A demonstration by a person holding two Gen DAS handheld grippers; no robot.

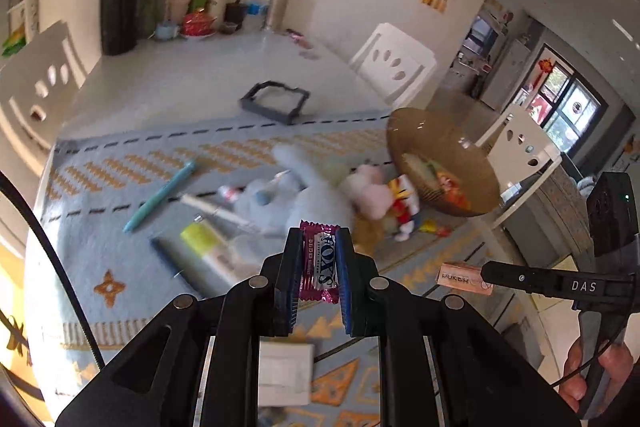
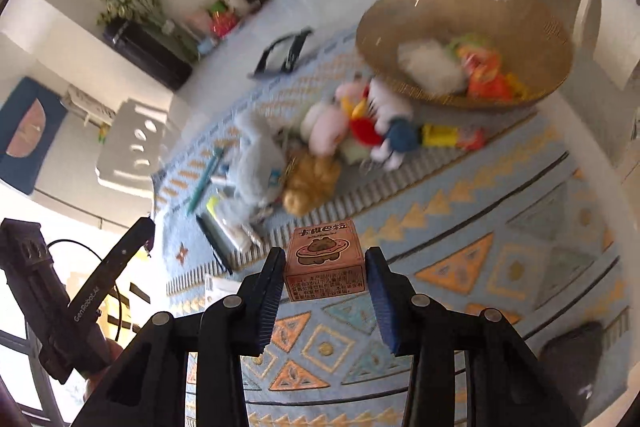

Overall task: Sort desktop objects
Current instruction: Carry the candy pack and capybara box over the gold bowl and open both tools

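Observation:
My left gripper (image 1: 319, 241) is shut on a pink Fox's candy wrapper (image 1: 319, 261), held above the patterned mat (image 1: 100, 235). My right gripper (image 2: 325, 263) is shut on a small pink carton with a bear drawing (image 2: 325, 259); the carton also shows in the left wrist view (image 1: 464, 278). A woven basket (image 2: 400, 11) at the back right holds a white plush and orange items. Plush toys (image 2: 320, 131) lie heaped in front of it. A teal pen (image 1: 160, 197), a dark pen (image 1: 176, 267) and a yellow-capped tube (image 1: 208, 243) lie on the mat at left.
A dark grey tray frame (image 1: 276, 103) sits on the white table beyond the mat. Bottles, jars and a red pot (image 1: 198, 23) line the far wall. White chairs (image 1: 394, 63) stand around the table. A white card (image 1: 286, 373) lies under my left gripper.

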